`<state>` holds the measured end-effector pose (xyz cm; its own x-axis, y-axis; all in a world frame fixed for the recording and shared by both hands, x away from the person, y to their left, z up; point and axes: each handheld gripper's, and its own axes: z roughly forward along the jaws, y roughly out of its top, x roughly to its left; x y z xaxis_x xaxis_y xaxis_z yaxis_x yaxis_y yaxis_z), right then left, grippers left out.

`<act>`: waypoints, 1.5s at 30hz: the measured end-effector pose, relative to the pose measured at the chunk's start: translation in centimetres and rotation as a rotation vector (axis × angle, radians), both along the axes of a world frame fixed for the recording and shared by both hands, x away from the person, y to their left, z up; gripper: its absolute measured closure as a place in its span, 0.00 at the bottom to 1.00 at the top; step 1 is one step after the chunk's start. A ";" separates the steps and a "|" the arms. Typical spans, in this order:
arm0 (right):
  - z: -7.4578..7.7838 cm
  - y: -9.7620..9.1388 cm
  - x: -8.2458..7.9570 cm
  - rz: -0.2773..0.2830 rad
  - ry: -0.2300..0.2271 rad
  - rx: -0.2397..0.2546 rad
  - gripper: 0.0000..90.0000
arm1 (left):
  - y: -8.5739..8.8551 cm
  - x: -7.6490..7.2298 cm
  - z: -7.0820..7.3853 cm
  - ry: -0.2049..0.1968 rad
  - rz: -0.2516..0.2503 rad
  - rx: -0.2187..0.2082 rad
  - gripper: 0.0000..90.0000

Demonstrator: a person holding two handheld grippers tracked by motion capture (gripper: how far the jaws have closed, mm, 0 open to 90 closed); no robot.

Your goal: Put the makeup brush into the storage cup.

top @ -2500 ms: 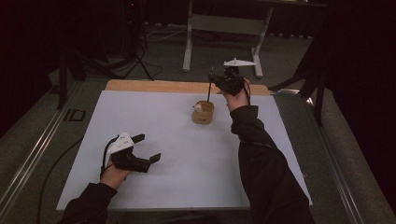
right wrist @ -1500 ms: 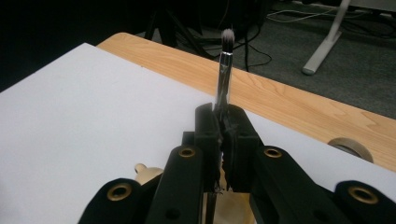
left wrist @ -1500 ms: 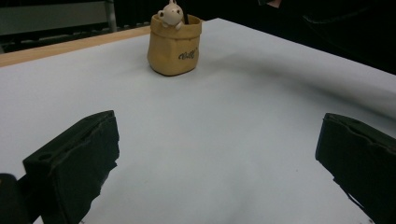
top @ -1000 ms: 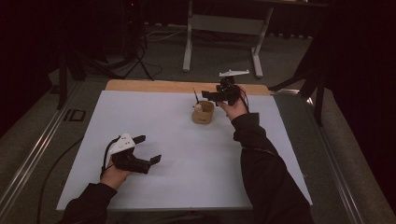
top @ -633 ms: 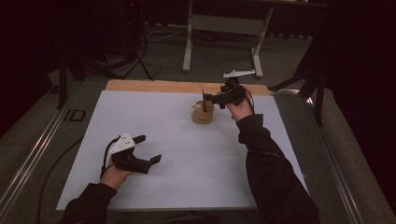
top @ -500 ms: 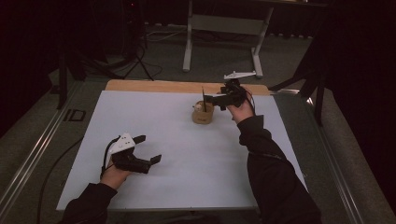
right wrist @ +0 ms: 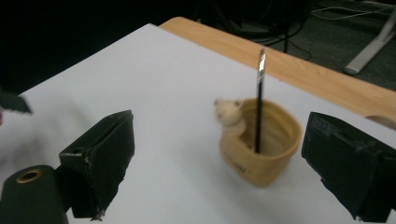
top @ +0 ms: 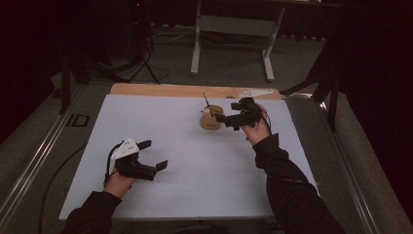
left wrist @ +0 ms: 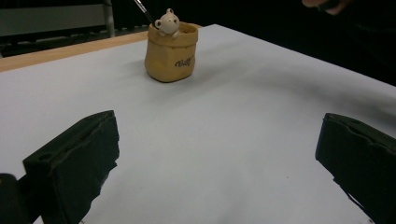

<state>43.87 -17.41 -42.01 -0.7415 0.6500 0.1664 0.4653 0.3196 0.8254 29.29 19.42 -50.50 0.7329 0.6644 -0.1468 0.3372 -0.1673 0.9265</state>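
Seemingly ceramic and breakable, the pot (right wrist: 259, 147) holds a thin pen (right wrist: 259, 98); our right gripper (right wrist: 219, 163) gapes wide beside its rim.

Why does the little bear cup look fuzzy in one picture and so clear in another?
In the right gripper view the cup and its bear are smeared, most likely motion blur, and the near jaws are soft too. In the left gripper view the cup is crisp, down to the writing on it. The high view is dim, with dark surroundings, so the cup looks small there.
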 end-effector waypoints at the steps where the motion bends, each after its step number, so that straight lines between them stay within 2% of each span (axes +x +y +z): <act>1: -0.1 0.0 -0.3 0.001 -0.001 0.001 0.10 | 0.0 0.0 0.0 0.002 0.000 0.001 0.00; 8: -0.6 -0.6 -2.4 0.036 0.006 0.043 0.10 | 0.1 -0.1 0.1 0.004 0.000 0.000 0.00; 15: -1.0 -1.3 -3.7 0.043 -0.011 0.039 0.10 | 0.1 -0.2 0.1 0.004 -0.001 0.004 0.00; 23: -1.7 -1.9 -5.0 0.051 0.002 0.039 0.10 | 0.0 -0.2 0.1 0.001 -0.007 0.009 0.00; 25: -2.1 -2.4 -5.7 0.073 0.004 0.054 0.10 | 0.0 -0.2 0.1 0.002 -0.007 0.010 0.00; 27: -2.4 -2.5 -6.1 0.085 0.008 0.044 0.10 | 0.0 -0.2 0.1 0.003 -0.008 0.008 0.00; 36: -2.8 -3.6 -8.0 0.102 -0.015 0.053 0.10 | -0.1 -0.2 0.2 -0.002 -0.011 0.010 0.00; 42: -3.2 -4.5 -9.4 0.093 -0.036 0.056 0.10 | 0.0 -0.2 0.2 -0.003 -0.009 0.005 0.00; 45: -3.6 -4.9 -9.9 0.086 -0.035 0.037 0.10 | 0.0 -0.2 0.2 -0.002 -0.010 0.005 0.00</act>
<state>34.00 -22.30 -45.59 -0.8003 0.5774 0.1619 0.4079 0.3262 0.8528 29.05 19.43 -50.28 0.7395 0.6581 -0.1420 0.3339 -0.1753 0.9262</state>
